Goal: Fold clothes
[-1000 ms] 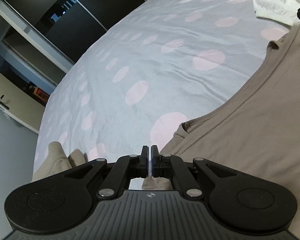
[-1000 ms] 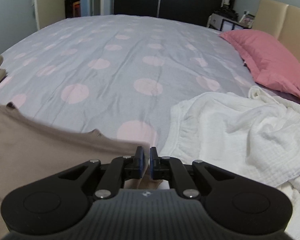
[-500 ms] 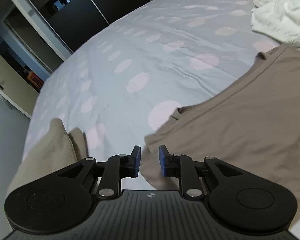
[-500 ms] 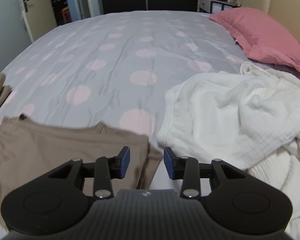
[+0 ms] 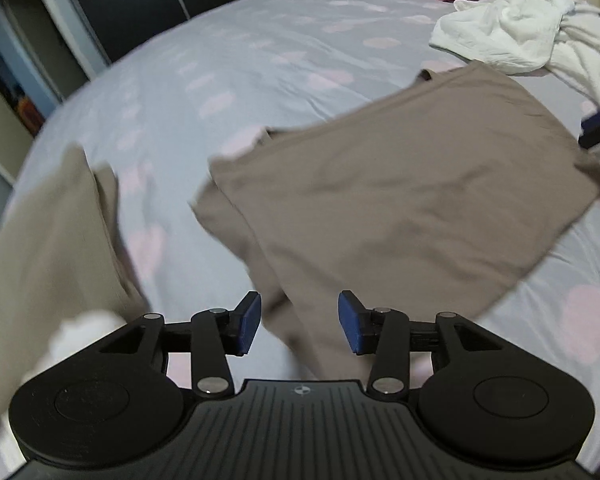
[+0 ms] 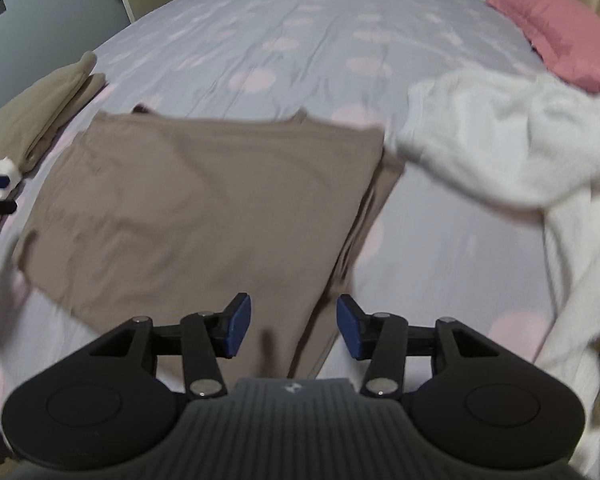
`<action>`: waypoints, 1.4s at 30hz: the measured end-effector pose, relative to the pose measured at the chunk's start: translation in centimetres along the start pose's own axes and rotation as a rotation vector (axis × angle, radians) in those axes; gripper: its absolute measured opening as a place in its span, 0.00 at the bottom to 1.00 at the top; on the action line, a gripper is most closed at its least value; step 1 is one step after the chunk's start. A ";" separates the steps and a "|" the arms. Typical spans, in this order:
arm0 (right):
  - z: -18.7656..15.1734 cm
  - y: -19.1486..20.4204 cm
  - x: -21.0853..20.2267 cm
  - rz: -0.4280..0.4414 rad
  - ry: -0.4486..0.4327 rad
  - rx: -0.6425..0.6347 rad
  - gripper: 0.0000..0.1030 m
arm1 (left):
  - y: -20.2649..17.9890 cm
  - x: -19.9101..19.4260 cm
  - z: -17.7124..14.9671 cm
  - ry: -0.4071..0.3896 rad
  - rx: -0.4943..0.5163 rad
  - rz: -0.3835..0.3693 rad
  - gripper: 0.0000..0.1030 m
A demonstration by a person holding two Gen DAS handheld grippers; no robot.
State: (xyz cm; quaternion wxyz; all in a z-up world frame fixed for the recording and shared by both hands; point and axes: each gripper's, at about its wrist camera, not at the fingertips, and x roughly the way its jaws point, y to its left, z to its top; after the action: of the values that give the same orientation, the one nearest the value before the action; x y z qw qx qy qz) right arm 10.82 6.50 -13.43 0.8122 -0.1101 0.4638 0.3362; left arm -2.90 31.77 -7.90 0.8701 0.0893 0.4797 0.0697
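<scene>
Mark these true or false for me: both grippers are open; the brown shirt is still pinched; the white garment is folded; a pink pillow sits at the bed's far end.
1. Both grippers are open: true, left gripper and right gripper hold nothing.
2. The brown shirt is pinched: false, it lies free on the bed.
3. The white garment is folded: false, it is crumpled.
4. The pink pillow sits at the far end: true.
</scene>
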 end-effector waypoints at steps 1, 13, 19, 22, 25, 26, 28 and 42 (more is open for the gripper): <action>-0.9 0.1 -0.1 -0.003 0.002 0.010 0.49 | -0.2 -0.1 -0.6 -0.002 -0.022 0.003 0.39; -7.6 0.9 -0.4 -0.080 -0.088 0.199 0.11 | -1.3 2.2 -5.0 0.083 -0.199 0.012 0.06; -8.3 -0.1 -1.1 -0.107 -0.095 0.230 0.07 | -1.6 1.7 -5.4 0.109 -0.189 0.074 0.05; -8.5 -0.8 -1.5 -0.131 -0.090 0.265 0.10 | -1.2 0.9 -5.8 0.096 -0.246 0.097 0.05; -8.8 -1.5 -1.8 -0.090 -0.094 0.336 0.16 | 0.1 -0.1 -6.5 0.057 -0.380 0.056 0.17; -8.8 -1.5 -2.0 -0.080 -0.098 0.346 0.23 | 0.5 -0.4 -6.7 0.044 -0.425 0.043 0.26; -8.8 -1.3 -2.2 -0.067 -0.108 0.357 0.31 | 1.0 -0.8 -6.9 0.021 -0.505 0.029 0.37; -8.5 -0.8 -1.3 -0.010 -0.092 0.374 0.42 | 0.3 0.9 -7.2 0.036 -0.595 -0.040 0.46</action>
State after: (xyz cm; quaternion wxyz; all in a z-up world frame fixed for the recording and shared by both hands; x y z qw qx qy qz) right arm 5.13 1.16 -17.11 0.8407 0.0561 0.4799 0.2446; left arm -8.53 32.90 -12.39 0.8506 -0.1804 0.4552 0.1915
